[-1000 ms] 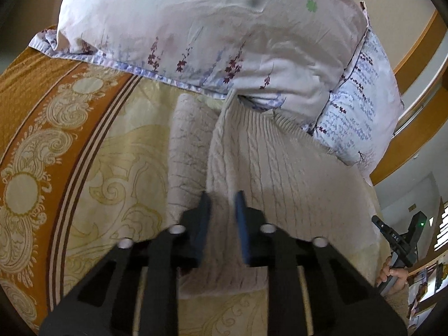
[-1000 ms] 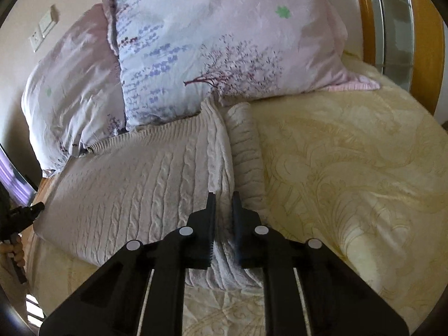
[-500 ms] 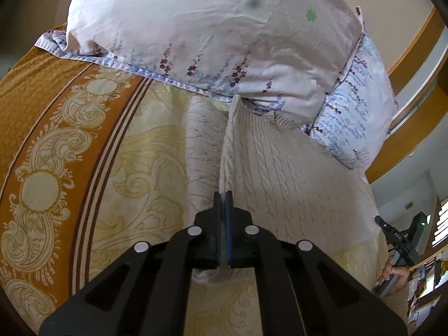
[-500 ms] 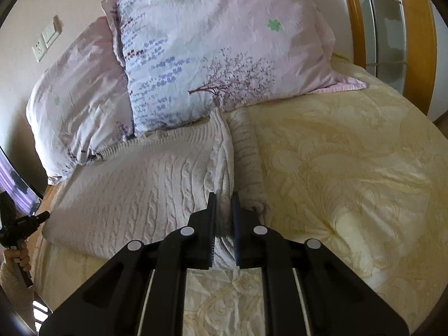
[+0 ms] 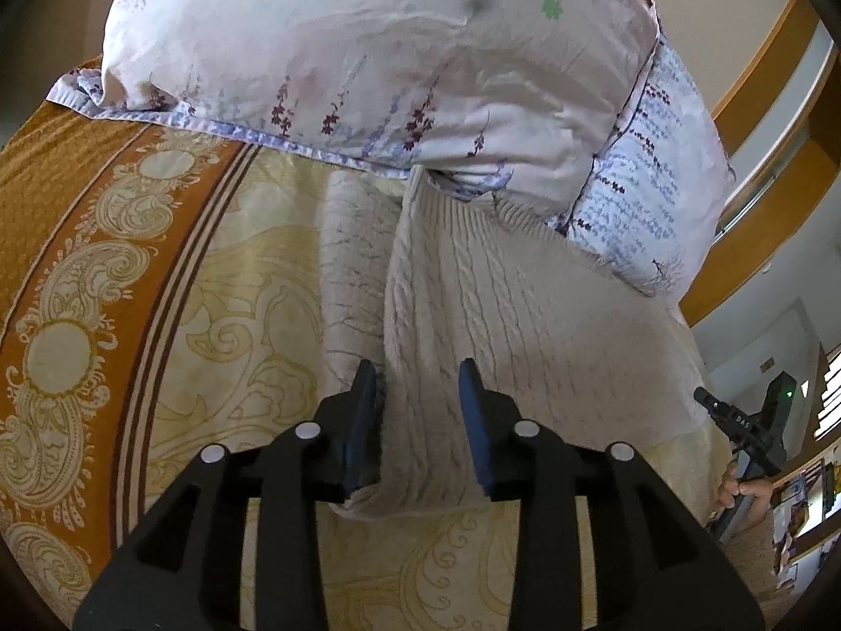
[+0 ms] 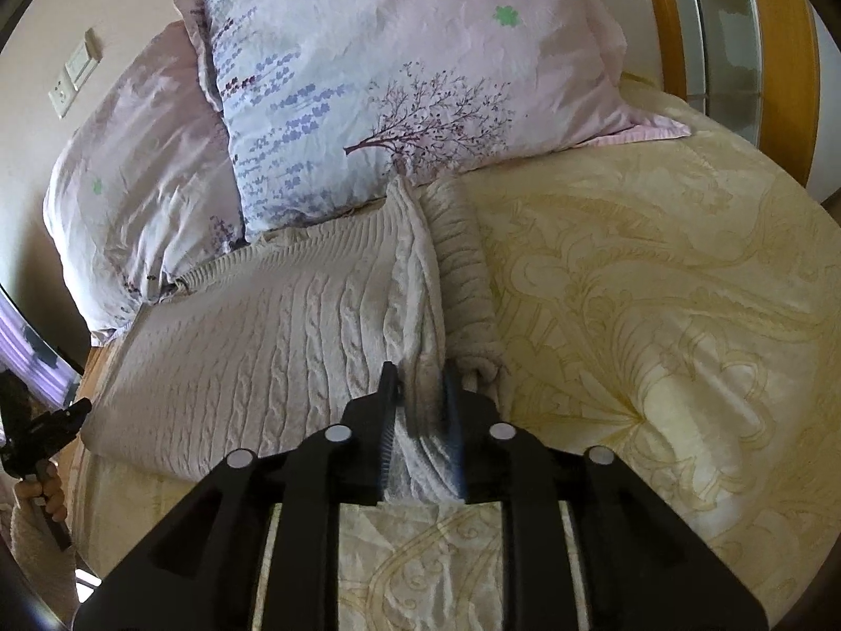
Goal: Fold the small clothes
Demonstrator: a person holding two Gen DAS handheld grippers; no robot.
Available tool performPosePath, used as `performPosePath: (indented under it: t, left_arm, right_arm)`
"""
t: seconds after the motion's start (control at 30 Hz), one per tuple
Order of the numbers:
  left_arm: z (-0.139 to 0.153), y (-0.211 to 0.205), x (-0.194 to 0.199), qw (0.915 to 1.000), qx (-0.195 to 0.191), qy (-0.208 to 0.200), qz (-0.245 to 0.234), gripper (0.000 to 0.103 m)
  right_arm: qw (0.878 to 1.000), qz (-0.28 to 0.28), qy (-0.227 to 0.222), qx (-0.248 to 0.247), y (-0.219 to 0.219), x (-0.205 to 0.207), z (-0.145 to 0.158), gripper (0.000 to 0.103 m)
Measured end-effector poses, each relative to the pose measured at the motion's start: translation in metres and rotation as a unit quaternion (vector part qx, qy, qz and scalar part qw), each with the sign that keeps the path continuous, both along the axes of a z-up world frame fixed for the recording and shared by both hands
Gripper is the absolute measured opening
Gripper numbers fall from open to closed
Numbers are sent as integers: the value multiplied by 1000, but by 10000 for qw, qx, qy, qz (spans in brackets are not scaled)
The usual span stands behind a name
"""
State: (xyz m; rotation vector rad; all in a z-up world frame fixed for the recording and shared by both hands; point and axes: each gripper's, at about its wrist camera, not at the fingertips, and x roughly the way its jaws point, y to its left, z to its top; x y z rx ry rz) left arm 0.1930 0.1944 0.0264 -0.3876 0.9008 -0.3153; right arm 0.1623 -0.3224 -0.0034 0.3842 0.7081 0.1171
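Sweater [image 5: 504,326], cream cable-knit, lies on our bed [image 5: 226,315], its collar end against two floral pillows [image 5: 368,63]. Our left hand-held gripper [image 5: 418,410] stands apart over its folded edge; our right hand-held gripper [image 6: 420,410] is clamped on a bunched fold.

We see the left gripper [image 5: 418,394] with its jaws spread apart over the near folded edge of a cream cable-knit sweater [image 5: 504,326] lying on the patterned bedspread [image 5: 157,315], floral pillows [image 5: 368,63] beyond it.
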Motion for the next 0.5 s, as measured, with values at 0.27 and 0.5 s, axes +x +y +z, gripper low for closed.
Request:
performPosePath:
  t: [0.27, 0.5]
  left_arm:
    - [-1, 10, -8, 9999, -72, 106, 9, 8]
    - [-12, 8, -9, 9999, 69, 122, 36, 11]
  right_arm:
    - [9998, -112, -150, -10, -3, -12, 1, 10]
    - [9987, -217, 173, -439, 6, 0, -16, 11]
